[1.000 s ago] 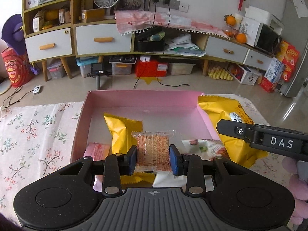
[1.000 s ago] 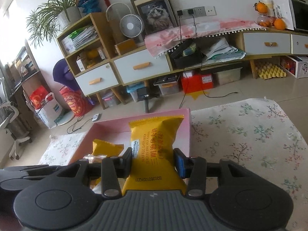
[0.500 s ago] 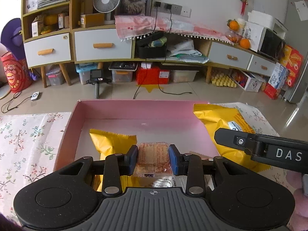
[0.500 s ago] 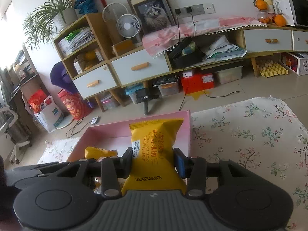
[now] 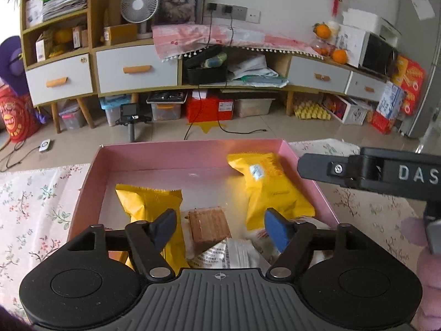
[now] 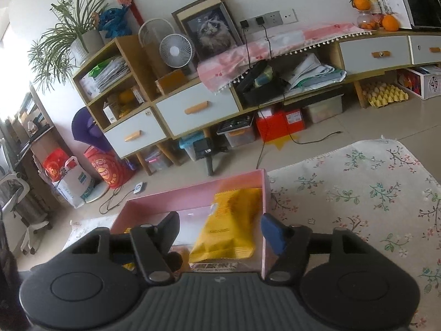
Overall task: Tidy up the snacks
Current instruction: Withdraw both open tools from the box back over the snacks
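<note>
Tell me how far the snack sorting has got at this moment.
Done: several packets lie in the pink box, including a yellow packet and a brown wafer pack. In hand: nothing; the left gripper and right gripper have just been opening their jaws, pads clear of both. Left: no loose snacks show on the floral cloth.

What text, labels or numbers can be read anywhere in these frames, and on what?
"DAS": white letters on the right hand-held gripper, cut off at the frame edge.
Yellow snack packet: label too blurred to read.
White wrapper: print too small to read.
Red boxes by the cabinet: print unreadable.
</note>
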Available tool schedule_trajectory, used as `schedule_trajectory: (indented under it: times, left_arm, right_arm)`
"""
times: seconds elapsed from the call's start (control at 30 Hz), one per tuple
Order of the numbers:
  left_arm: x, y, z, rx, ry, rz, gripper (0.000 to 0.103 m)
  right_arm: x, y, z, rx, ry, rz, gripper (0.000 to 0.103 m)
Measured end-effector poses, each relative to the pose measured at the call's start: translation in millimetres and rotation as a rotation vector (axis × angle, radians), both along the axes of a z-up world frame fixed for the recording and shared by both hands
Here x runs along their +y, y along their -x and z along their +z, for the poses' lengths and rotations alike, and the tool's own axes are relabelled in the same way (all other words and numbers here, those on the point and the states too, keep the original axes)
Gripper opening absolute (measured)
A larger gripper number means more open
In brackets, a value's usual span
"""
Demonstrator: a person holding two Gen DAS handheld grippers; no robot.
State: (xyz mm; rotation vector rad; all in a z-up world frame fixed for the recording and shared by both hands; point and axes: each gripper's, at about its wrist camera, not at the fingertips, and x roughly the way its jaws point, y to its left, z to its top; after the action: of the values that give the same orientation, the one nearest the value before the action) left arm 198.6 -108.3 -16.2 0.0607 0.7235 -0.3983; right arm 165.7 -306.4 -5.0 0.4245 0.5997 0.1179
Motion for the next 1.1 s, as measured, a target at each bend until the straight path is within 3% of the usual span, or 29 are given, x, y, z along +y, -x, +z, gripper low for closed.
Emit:
schedule_trajectory:
  times: [0.6, 1.1]
  left_arm:
    - [28, 39, 17, 0.018, -0.005, -0.005, 0.089]
    - [67, 87, 26, 0.059, -0.021, 0.042, 0.099]
  right_arm:
    - [11, 25, 15, 0.007, 0.052, 0.002, 0.084]
    - [29, 68, 25, 0.013, 0.156, 0.075, 0.091]
